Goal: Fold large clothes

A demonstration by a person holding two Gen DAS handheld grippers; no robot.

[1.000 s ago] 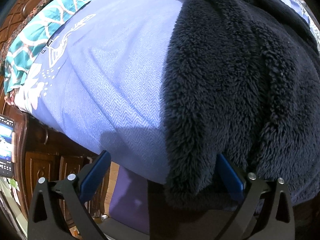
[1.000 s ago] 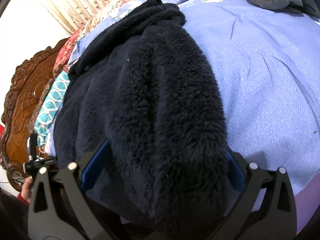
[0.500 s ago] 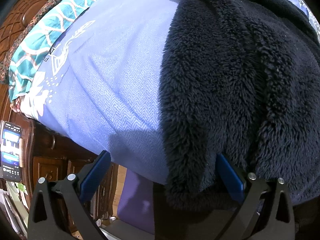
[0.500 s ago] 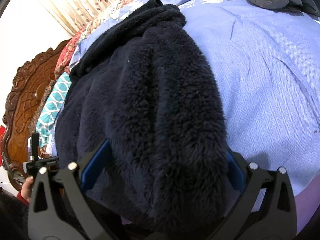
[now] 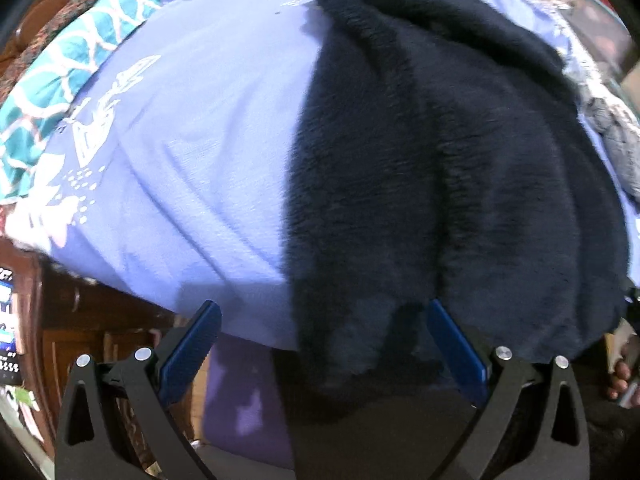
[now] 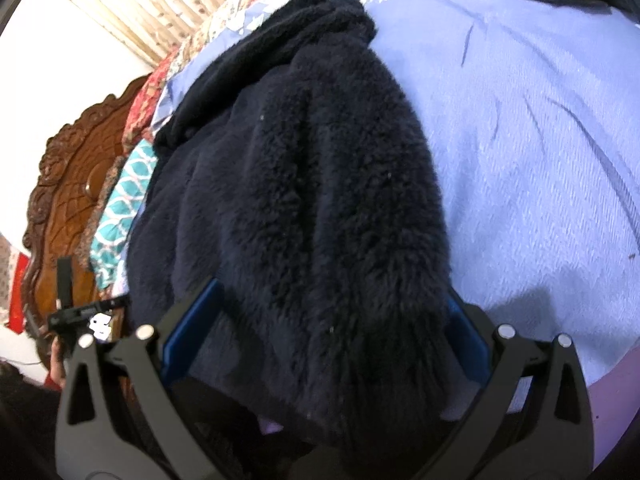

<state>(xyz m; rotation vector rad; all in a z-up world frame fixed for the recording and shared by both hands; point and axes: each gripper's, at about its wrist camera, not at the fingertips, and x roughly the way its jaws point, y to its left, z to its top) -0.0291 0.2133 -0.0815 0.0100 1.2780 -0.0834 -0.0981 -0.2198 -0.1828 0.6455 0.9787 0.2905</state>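
Backing away: left gripper open, fleece robe edge loose between its jaws, more of the blue bedspread and cabinet in view than half a second ago; right gripper open astride the robe's near hem, unmoved; robe lengthwise on bed; fold apparently not begun.
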